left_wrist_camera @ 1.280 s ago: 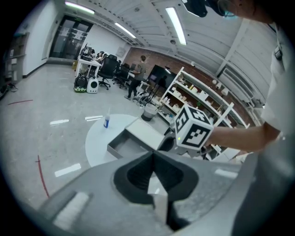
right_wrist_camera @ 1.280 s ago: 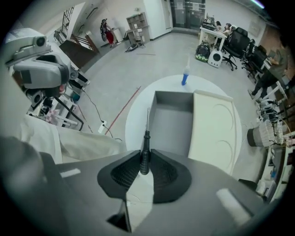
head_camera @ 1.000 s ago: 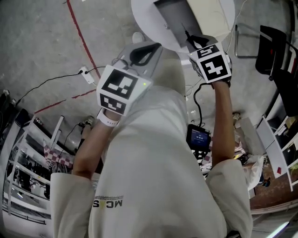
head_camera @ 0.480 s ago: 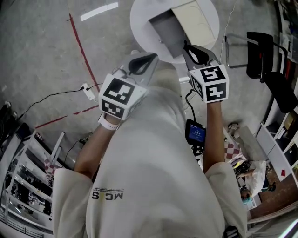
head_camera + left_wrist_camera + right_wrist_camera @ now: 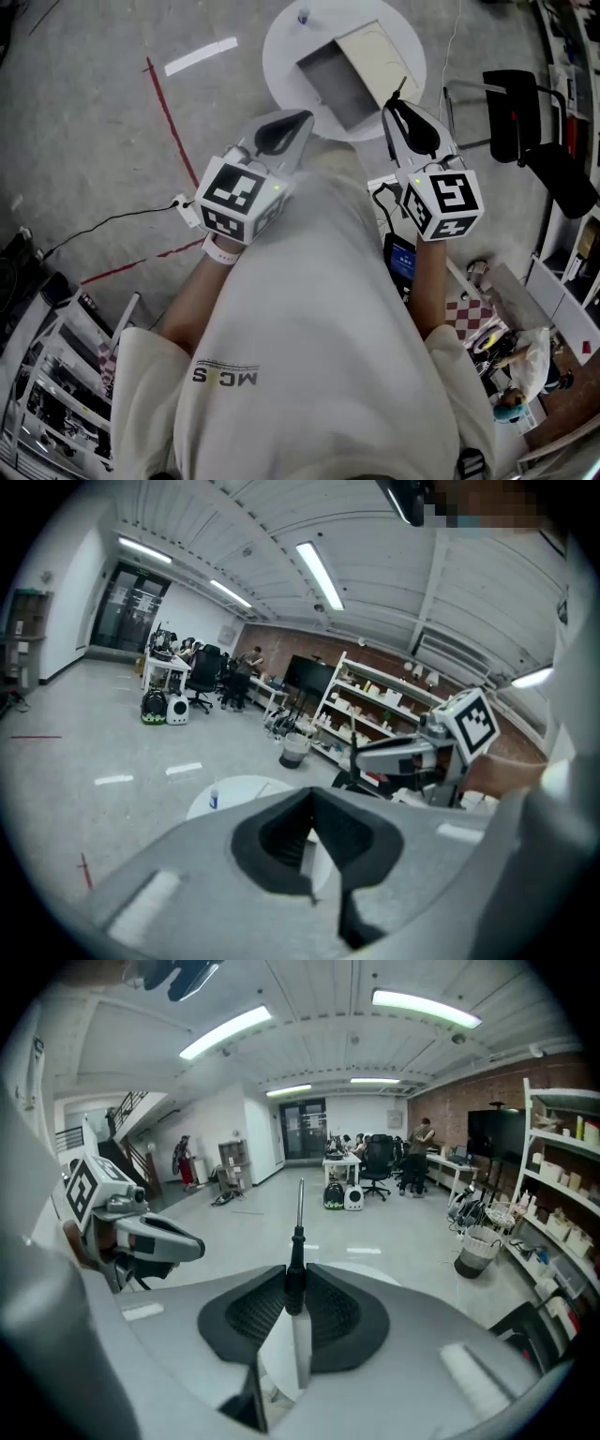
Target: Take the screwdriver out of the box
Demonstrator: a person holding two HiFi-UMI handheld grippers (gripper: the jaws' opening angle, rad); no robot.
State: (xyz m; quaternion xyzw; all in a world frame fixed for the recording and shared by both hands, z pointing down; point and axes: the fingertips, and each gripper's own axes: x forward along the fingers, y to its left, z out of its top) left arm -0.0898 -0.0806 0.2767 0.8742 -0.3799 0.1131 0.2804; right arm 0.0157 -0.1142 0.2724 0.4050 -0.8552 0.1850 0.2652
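In the head view an open box [image 5: 336, 82] with a grey inside and a cream lid lies on a round white table [image 5: 281, 47]. My right gripper [image 5: 395, 105] is held off the table's right edge, shut on a black-handled screwdriver [image 5: 399, 91] whose thin shaft points up past the fingertips. The right gripper view shows the handle [image 5: 294, 1274] pinched between the pads, shaft upright. My left gripper [image 5: 306, 116] hovers at the table's near edge, left of the box, shut and empty; its tips [image 5: 312, 792] meet in the left gripper view.
A small bottle [image 5: 303, 16] stands at the table's far edge. A black chair [image 5: 525, 112] is to the right, a small device with a lit screen [image 5: 401, 262] is below my right arm, and cables and a red floor line [image 5: 169, 117] are at the left.
My right gripper has drawn back from the box with the screwdriver in it. Both grippers now sit farther from the table, which shows more fully.
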